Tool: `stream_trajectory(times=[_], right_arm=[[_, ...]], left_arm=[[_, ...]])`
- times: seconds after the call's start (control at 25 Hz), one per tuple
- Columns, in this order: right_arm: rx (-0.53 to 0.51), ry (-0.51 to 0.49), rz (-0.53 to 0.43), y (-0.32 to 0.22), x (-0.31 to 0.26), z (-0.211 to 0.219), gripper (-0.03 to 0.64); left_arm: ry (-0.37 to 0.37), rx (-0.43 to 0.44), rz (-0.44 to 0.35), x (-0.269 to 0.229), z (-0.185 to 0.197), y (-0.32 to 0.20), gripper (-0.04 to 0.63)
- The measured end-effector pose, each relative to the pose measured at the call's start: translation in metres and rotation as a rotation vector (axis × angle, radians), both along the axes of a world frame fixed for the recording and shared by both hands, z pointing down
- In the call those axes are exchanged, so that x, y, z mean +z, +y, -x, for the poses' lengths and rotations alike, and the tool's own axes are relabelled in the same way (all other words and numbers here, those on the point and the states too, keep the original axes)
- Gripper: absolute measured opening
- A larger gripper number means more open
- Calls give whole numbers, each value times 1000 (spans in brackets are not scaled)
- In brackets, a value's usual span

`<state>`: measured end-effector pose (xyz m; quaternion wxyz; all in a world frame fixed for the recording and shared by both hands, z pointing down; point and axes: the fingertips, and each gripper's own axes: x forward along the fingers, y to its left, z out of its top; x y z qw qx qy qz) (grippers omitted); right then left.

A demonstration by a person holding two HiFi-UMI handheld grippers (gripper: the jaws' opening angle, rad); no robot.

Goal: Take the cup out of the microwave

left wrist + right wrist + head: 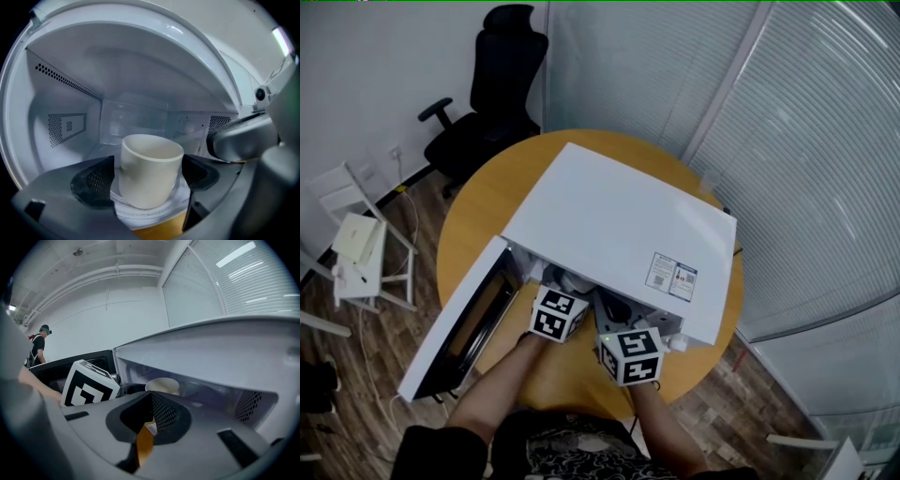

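Note:
A white cup [150, 171] stands on the glass turntable [150, 213] inside the white microwave [619, 234]. My left gripper [147, 176] reaches into the oven's cavity with its jaws wide. One dark pad [93, 183] is at each side of the cup, close to it but not pressing. In the head view only the left gripper's marker cube [558, 314] shows at the oven's mouth. My right gripper [151, 401] is shut on nothing, just outside the opening and to the right of the left one. The cup's rim [162, 385] shows beyond it.
The microwave door [459, 323] hangs open to the left, over the round wooden table [487, 187]. A black office chair [492, 89] and a white stand [361, 244] are on the floor behind and left. A person [40, 345] stands far off.

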<state>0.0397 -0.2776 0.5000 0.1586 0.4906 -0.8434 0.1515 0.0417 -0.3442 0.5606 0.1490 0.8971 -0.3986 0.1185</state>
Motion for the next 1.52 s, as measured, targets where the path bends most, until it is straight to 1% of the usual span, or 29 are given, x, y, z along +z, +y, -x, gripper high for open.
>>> stream_trajectory(times=[0.2, 0.52, 0.64, 0.84, 1.12, 1.52], right_arm=[[12, 1, 2, -1, 0, -2, 15], [30, 3, 2, -3, 0, -8, 15], [37, 3, 0, -4, 1, -11, 15], [45, 1, -1, -5, 1, -14, 16], [46, 1, -8, -2, -2, -14, 15], [31, -2, -10, 6, -3, -9, 15]], left_arm=[[-4, 16, -4, -2, -8, -3, 439], [-26, -4, -13, 3, -9, -7, 437], [-26, -4, -10, 3, -9, -9, 437], [-48, -3, -22, 3, -9, -10, 434], [-59, -56, -25, 2, 0, -9, 433], [-59, -70, -23, 0, 8, 2, 431]])
